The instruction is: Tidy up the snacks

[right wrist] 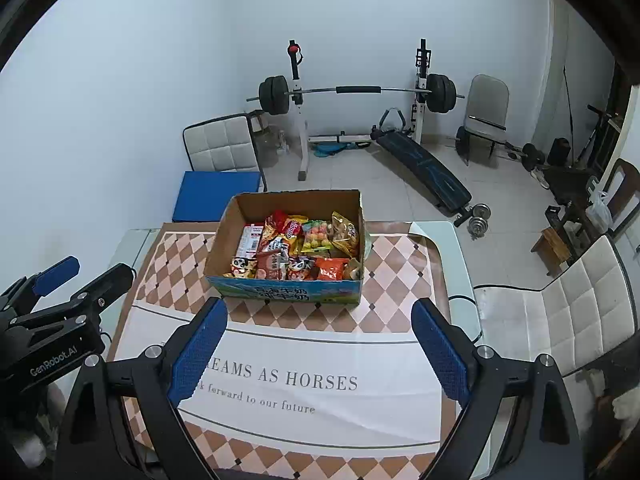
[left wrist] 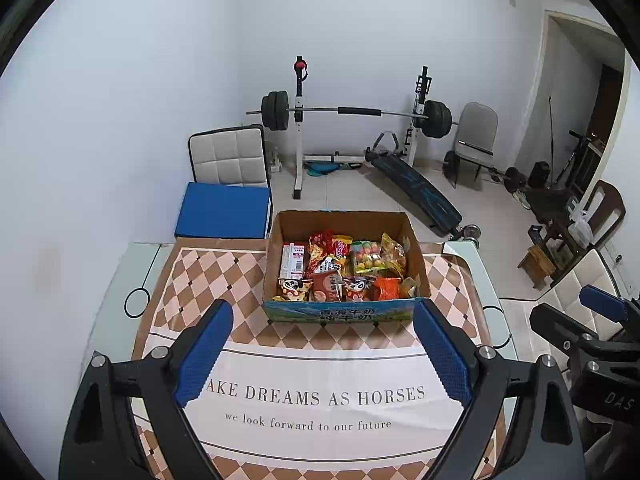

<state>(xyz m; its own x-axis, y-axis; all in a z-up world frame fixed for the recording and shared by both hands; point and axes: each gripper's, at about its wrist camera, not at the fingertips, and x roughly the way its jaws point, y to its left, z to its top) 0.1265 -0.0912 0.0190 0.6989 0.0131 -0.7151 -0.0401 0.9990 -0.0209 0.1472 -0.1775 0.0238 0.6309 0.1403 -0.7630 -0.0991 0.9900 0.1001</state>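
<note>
Both grippers, left point(left wrist: 324, 316) and right point(right wrist: 319, 312), gape empty above the tablecloth point(left wrist: 320, 376) ("DREAMS AS HORSES").

Matt cardboard box point(left wrist: 416, 264), glossy plastic snack packets point(left wrist: 344, 268), smooth printed tablecloth point(left wrist: 192, 280)

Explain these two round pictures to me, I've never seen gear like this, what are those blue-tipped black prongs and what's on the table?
The prongs are two hand-held grippers; a person carries one in each hand. Each has a wide-angle camera looking along its fingers, which is why the pictures look round. One picture is from the left gripper, the other from the right gripper. Each also catches the other gripper at its edge. Both stand open and hold nothing. On the table lies a checkered cloth with printed words, and on it an open cardboard box filled with snack packets. No loose snacks show on the cloth. Behind are a barbell rack and chairs.
</note>
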